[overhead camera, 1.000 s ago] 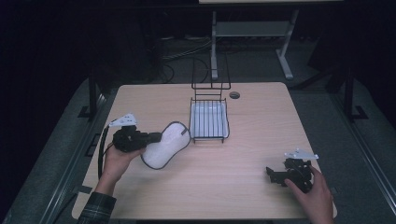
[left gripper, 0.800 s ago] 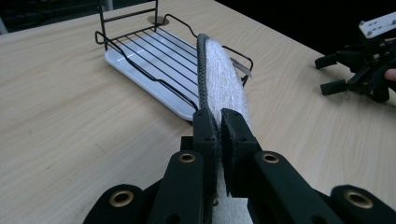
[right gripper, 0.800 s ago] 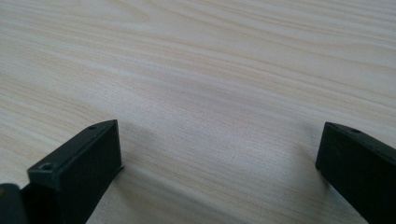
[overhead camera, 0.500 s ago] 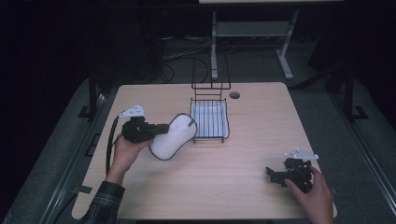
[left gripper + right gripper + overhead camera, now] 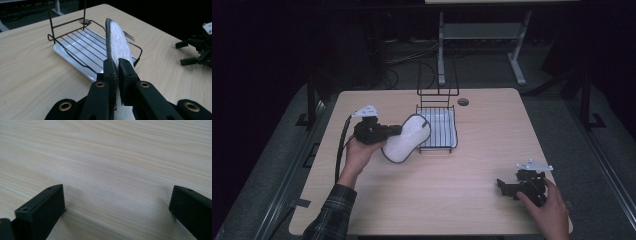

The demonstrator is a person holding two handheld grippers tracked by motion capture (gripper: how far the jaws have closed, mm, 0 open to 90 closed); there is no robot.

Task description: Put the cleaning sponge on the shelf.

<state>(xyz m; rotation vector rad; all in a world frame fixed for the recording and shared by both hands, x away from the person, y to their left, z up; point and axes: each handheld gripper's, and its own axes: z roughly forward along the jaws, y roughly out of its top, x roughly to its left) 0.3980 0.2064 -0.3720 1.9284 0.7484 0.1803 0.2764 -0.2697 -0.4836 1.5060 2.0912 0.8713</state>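
Clamped tight, my left gripper (image 5: 387,132) pinches the white insole (image 5: 406,138) on edge, its far end over the wire rack's (image 5: 438,146) left rim. Well right of the rack, my right gripper (image 5: 507,186) rests wide open, holding nothing.

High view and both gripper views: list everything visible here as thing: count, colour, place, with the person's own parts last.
table: one, light wood, spanning the middle of the high view
wire rack: one, black, on the table's far middle, with an upright back frame
tray: one, white, under the wire rack
pad: one, white with dark grey edging, held on edge above the table, its far end at the rack's near-left corner
round grommet: one, dark, in the tabletop behind the rack
desk frame: one, pale grey, on the floor beyond the table
left gripper: one, black, shut on the pad
right gripper: one, black, open, low over the table's near right
left hand: one, plaid sleeve
right hand: one, near right edge
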